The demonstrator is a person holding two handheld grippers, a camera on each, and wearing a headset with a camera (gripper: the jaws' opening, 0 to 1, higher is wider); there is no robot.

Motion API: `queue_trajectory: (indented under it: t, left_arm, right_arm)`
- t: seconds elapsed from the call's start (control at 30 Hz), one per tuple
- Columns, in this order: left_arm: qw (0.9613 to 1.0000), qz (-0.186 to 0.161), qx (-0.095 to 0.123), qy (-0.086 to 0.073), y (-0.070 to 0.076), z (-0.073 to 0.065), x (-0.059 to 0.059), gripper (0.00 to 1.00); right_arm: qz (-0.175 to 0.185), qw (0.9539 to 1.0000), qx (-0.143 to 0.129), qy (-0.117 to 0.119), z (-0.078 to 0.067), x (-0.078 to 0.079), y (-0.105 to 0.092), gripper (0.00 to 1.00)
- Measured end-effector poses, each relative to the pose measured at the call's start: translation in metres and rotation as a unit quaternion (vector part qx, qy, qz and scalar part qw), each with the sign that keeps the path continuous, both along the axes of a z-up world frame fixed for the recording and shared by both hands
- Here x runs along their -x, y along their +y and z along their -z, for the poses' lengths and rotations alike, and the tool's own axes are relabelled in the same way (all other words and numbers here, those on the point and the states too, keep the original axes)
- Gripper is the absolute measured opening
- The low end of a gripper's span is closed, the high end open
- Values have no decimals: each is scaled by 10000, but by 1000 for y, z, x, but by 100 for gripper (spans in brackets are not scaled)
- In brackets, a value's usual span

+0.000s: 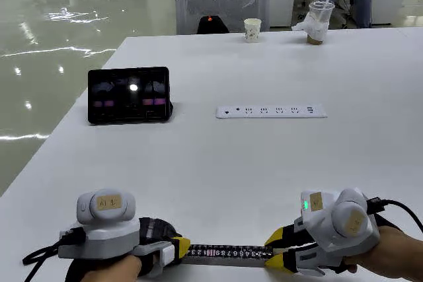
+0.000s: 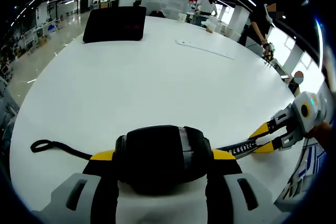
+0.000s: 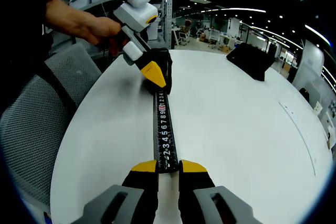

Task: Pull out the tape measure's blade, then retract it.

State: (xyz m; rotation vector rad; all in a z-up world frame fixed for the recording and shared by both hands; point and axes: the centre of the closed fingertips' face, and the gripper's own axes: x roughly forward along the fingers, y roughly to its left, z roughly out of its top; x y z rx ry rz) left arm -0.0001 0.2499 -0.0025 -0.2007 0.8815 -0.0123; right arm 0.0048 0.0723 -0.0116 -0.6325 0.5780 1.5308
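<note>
Left tool (image 2: 163, 156) clamped across tape measure case (image 2: 163, 145), low at near edge of worktop (image 1: 251, 163). Right tool (image 3: 168, 167) pinched on blade (image 3: 164, 129) end, short length out. Case looks rigid, easy hold. Blade thin, springy, probably slick: grip flat at tip.

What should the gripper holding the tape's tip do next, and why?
Probably pull the right gripper slightly farther away: it is shut on the blade, just a short stretch is out, and the left gripper grips the case.
</note>
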Motion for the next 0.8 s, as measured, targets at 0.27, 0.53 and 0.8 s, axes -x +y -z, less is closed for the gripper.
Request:
queue_trajectory:
  t: [0.27,0.53,0.8]
  left_arm:
    - [10000,8,23,7,0,0,0,63]
    - [10000,11,47,6,0,0,0,63]
    - [10000,37,74,20,-1,0,1,63]
  right_arm:
    - [-55,10000,-31,26,0,1,11,11]
    - [-97,9999,-26,25,0,1,17,11]
    - [-137,9999,-55,41,0,2,26,11]
